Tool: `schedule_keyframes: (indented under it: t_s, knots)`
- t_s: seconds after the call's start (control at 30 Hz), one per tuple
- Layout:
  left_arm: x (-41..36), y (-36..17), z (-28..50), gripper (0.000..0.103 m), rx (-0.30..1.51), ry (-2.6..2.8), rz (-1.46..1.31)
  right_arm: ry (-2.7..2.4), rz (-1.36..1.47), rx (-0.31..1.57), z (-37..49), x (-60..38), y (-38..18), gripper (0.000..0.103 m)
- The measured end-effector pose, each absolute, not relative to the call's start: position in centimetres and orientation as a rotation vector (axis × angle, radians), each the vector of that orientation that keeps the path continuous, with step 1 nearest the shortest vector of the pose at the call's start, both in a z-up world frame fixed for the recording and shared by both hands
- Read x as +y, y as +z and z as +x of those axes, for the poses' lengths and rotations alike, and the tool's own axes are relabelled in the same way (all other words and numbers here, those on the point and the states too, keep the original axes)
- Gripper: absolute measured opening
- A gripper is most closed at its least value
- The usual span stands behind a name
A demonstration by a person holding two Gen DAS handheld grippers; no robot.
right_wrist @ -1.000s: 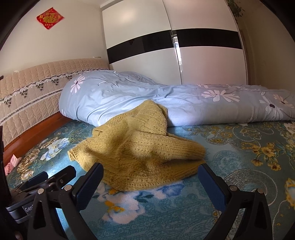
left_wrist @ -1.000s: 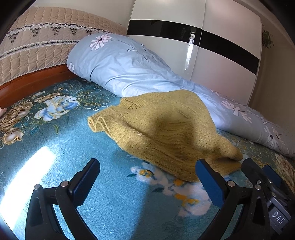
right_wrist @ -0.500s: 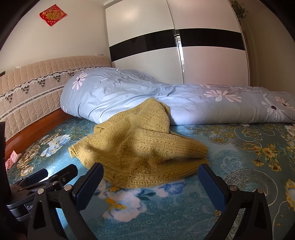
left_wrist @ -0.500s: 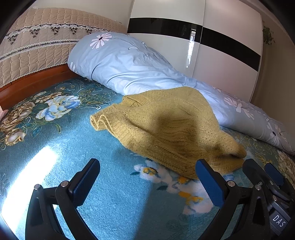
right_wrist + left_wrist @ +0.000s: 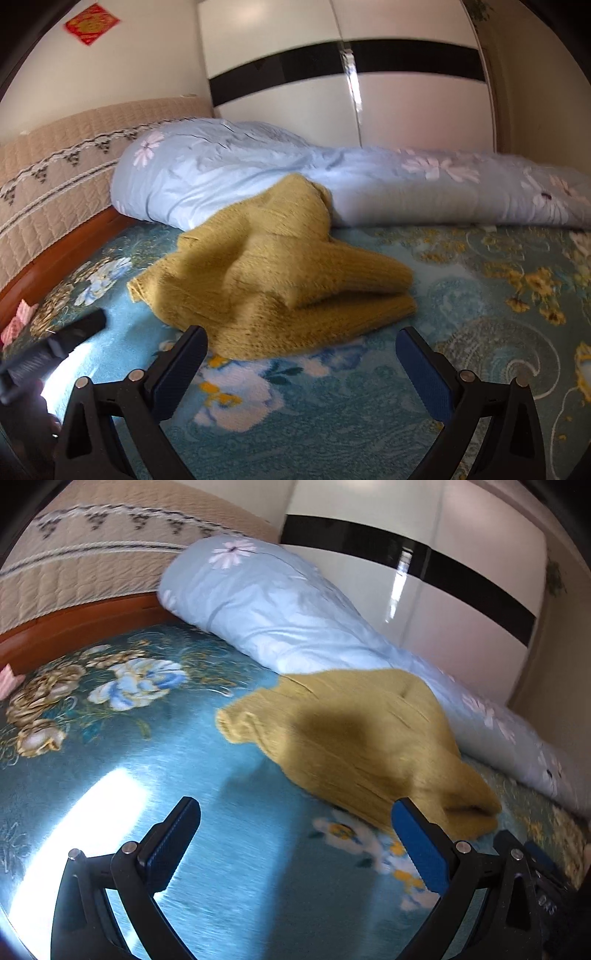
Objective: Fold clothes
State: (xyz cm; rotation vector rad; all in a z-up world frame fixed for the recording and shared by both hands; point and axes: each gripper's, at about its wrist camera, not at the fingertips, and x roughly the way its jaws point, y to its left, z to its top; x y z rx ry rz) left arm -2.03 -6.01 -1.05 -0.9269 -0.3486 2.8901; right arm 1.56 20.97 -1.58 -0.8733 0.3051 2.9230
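Note:
A mustard-yellow knitted sweater (image 5: pixel 354 738) lies crumpled on the blue floral bed cover (image 5: pixel 207 760), its far part resting against a rolled light-blue duvet. It also shows in the right wrist view (image 5: pixel 273 273), with a sleeve folded across its right side. My left gripper (image 5: pixel 295 842) is open and empty, low over the cover, just short of the sweater's near edge. My right gripper (image 5: pixel 301 369) is open and empty, close to the sweater's front hem. The left gripper's body (image 5: pixel 55 347) shows at the left of the right wrist view.
A light-blue flowered duvet (image 5: pixel 332 184) lies rolled along the far side of the bed. A quilted beige headboard (image 5: pixel 92 565) with a wooden rail stands at the left. A white wardrobe with a black band (image 5: pixel 351 92) stands behind. A pink item (image 5: pixel 18 321) lies by the headboard.
Both grippers have moved toward the sweater, which now looks larger and nearer. Both views are motion-blurred and tilted. The jaws remain wide apart.

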Motion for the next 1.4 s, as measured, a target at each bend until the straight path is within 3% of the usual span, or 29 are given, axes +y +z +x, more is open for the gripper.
schedule_keyframes:
  t_s: [0.1,0.27,0.43,0.5,0.57,0.67,0.77,0.8,0.9,1.17,1.4]
  knots:
    - [-7.2,-1.0,-2.0,0.103,-0.397,2.874,-0.923,2.876,-0.942,0.372,0.2,21.8,-2.0,0.103]
    - [-8.3,-0.9,-1.9,0.103,-0.435,2.866,-0.925,2.833,-1.127,0.725,-4.9,24.8,-2.9,0.103]
    - [-9.3,-0.8,-1.8,0.103,-0.493,2.885,-0.914,2.696,-1.097,0.908,-8.9,27.4,-2.3,0.097]
    - [-9.7,-0.9,-1.7,0.103,-0.523,2.885,-0.905,2.580,-1.105,1.042,-9.8,28.4,-3.1,0.084]
    - [-10.0,-0.9,-1.7,0.103,-0.545,2.889,-0.902,2.492,-1.105,1.185,-10.3,29.0,-4.3,0.079]
    - [-10.3,-1.0,-1.7,0.103,-0.577,2.881,-0.897,2.423,-1.125,1.271,-10.9,29.0,-5.1,0.067]
    - [-10.4,-1.0,-1.7,0.103,-0.610,2.856,-0.889,2.364,-1.142,1.357,-11.1,29.0,-5.6,0.039]
    - [-10.4,-1.0,-1.7,0.103,-0.614,2.848,-0.886,2.351,-1.138,1.376,-11.0,29.1,-5.4,0.029]
    - [-9.9,-0.9,-1.7,0.103,-0.591,2.837,-0.883,2.388,-1.102,1.409,-9.8,29.3,-4.2,0.020]
    - [-8.9,-0.5,0.5,0.103,-0.568,2.745,-0.909,2.707,-0.971,1.227,-0.3,29.4,3.4,0.016]
    - [-8.4,-0.6,5.0,0.103,-0.545,2.633,-0.981,2.725,-0.983,1.168,11.0,31.9,5.7,0.016]
